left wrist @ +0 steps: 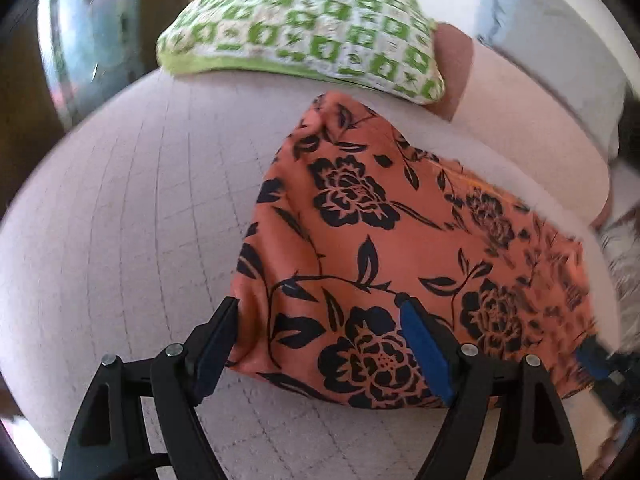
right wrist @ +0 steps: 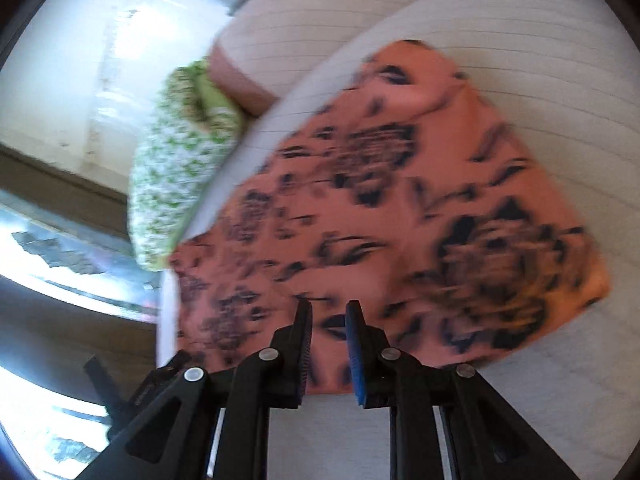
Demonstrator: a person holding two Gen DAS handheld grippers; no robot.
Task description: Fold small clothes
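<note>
Orange flowered garment (left wrist: 400, 220): folded, lying flat on the pale quilted bed (left wrist: 120, 220), near a green-patterned pillow (left wrist: 304, 32). Left gripper (left wrist: 320, 312): fingers spread wide over the garment's near edge, pinching nothing. Right gripper (right wrist: 328, 312): fingers narrowly apart over the cloth, nothing clamped.

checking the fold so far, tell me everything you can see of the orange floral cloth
The orange floral cloth is thin, smooth-looking fabric, salmon orange with black roses, leaves and stems. It lies mostly flat on the pale quilted surface, already folded into a rough wedge that narrows toward the green patterned cushion, with a small rumple at that far tip. The open left hand-held gripper straddles its near corner; the right hand-held gripper hangs over its near edge, jaws slightly apart, gripping nothing visible. The right wrist view is motion-blurred.
</note>
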